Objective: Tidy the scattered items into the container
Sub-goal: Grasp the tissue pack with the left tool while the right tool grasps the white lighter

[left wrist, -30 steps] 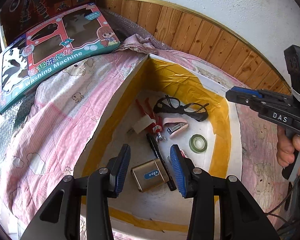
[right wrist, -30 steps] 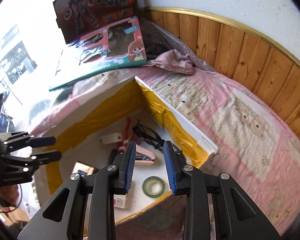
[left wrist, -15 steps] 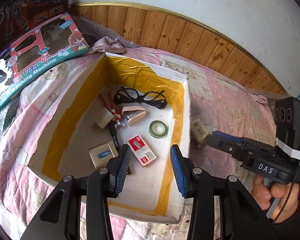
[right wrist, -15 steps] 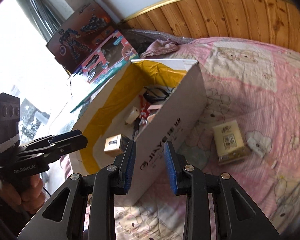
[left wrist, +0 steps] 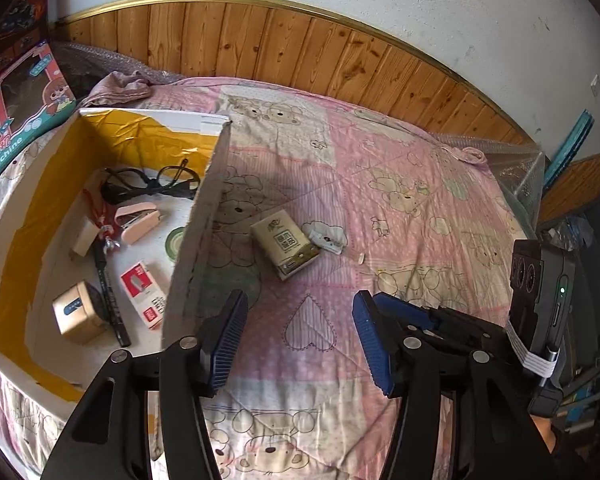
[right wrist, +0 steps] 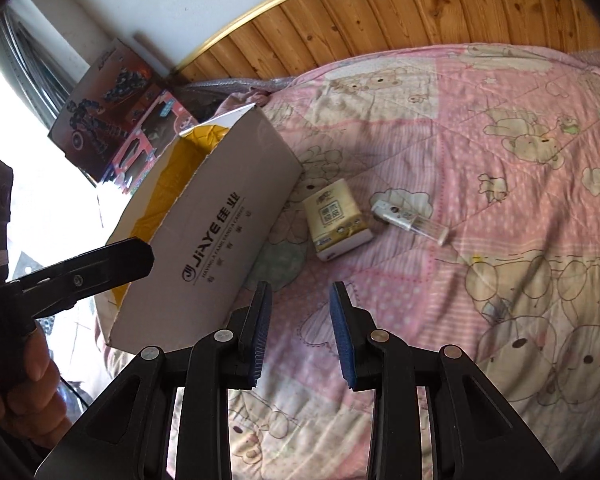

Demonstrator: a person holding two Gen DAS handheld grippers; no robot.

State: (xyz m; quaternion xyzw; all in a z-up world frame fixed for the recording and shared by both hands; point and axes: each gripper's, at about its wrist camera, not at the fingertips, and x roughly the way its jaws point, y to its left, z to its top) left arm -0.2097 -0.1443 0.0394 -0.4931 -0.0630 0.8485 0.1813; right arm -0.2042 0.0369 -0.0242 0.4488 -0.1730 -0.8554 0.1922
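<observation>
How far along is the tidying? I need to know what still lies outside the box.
Done: glasses, stapler, tape roll and more lie in the cardboard box. In hand: nothing; left gripper and right gripper are open. Left: tissue pack and small white item on the quilt.

Toy boxes (left wrist: 16, 92) lean beside wood panelling (left wrist: 300, 56) behind pink quilt (left wrist: 400, 200).

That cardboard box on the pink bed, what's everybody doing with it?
A person holds two black grippers with blue pads, tidying small things into the white cardboard box lined with yellow tape. Glasses, a pink stapler and more already lie inside. Both the left gripper and the right gripper are open and empty. A yellow tissue pack and a small clear lighter wait on the pink quilt.
</observation>
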